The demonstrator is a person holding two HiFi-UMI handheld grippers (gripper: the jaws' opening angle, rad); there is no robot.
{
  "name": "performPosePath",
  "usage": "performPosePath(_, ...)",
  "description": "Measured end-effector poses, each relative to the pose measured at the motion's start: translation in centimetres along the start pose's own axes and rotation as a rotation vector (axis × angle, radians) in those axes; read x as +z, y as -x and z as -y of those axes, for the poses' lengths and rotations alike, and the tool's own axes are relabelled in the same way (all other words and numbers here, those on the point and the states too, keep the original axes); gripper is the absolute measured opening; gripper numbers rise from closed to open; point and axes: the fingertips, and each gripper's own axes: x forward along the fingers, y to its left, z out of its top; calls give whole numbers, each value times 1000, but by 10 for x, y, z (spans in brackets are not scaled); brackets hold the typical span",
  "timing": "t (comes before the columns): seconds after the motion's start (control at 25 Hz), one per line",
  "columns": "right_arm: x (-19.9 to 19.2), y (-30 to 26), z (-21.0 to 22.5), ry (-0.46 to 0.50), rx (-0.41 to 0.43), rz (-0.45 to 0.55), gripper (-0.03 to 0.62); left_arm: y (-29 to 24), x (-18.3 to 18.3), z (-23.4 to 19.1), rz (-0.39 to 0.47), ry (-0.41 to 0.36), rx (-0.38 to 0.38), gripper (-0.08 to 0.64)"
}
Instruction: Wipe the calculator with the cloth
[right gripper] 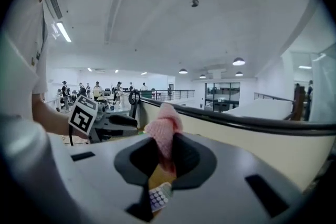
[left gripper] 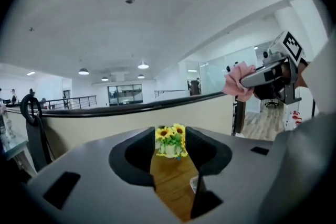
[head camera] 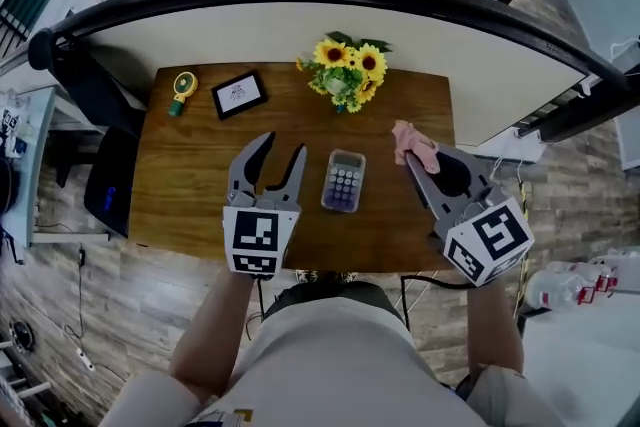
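Pink cloth (head camera: 412, 141) is bunching in the right tongs (head camera: 409, 157), whose jaws are pinching it tight above the wooden desk (head camera: 195, 205). The left tongs (head camera: 284, 147) are hovering spread and empty, while the calculator (head camera: 344, 181) is lying flat on the desk between the two tongs, nearer the left pair.

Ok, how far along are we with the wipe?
Done: the cloth is picked up, pinched in the right gripper. In hand: it hangs above the table, off the calculator. The left gripper is open and empty. Left: the wiping itself; whether any pass was made can't be told.
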Motion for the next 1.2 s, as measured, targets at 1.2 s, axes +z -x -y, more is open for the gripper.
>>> performPosePath(1.2,43,94,-58,-51,-141,137,49,133,86,3,127,-27,-24,9)
